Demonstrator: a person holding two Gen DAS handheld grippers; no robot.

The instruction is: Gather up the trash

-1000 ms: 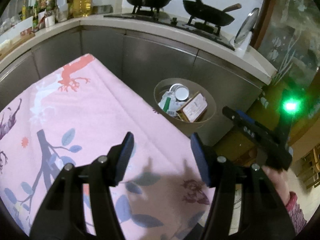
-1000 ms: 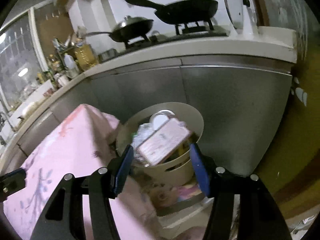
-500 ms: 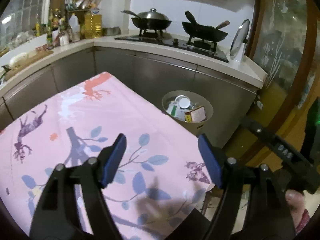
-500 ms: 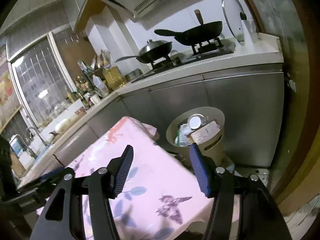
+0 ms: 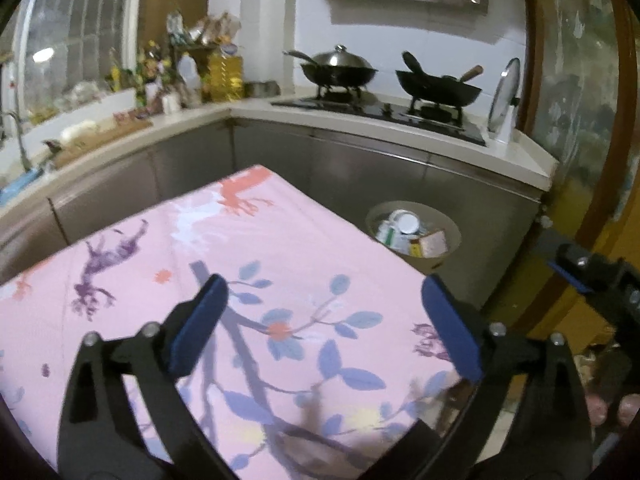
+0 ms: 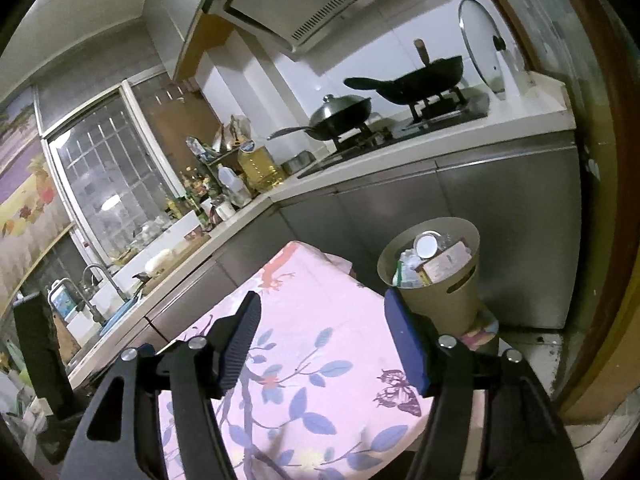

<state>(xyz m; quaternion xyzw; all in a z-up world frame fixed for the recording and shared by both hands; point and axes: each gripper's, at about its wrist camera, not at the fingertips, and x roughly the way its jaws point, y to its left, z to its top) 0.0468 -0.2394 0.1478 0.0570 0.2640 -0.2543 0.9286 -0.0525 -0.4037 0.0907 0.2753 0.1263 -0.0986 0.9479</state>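
Your kitchen counter (image 5: pixel 400 136) wraps round two sides of the room, with grey cabinet fronts (image 6: pixel 508 240) below it. In front of it stands the table (image 5: pixel 280 256) under its pink cloth printed with blue leaves and a purple butterfly; nothing lies on the cloth in either view. Past the table's far right corner, on the floor against the cabinets, sits the beige trash bin (image 6: pixel 436 300) — upright, its long axis vertical, its round mouth facing up and narrowing toward the base, with a slot handle in the side. It is heaped to the rim with trash (image 5: pixel 412 234): a white round lid on top, a flat brown carton leaning on the rim at the right, and green-and-white packaging beneath. On the hob at the counter's far end you have a lidded wok (image 5: pixel 340 70) and an open black pan (image 5: pixel 440 88), with a glass lid (image 6: pixel 484 52) propped upright beside them; bottles crowd the counter corner (image 5: pixel 204 76). Your left gripper (image 5: pixel 324 312) hangs over the near part of the table, its jaws just spread very wide with nothing between them. Your right gripper (image 6: pixel 324 336) hovers over the table's right edge — its jaws have just eased further apart too, and they hold nothing.
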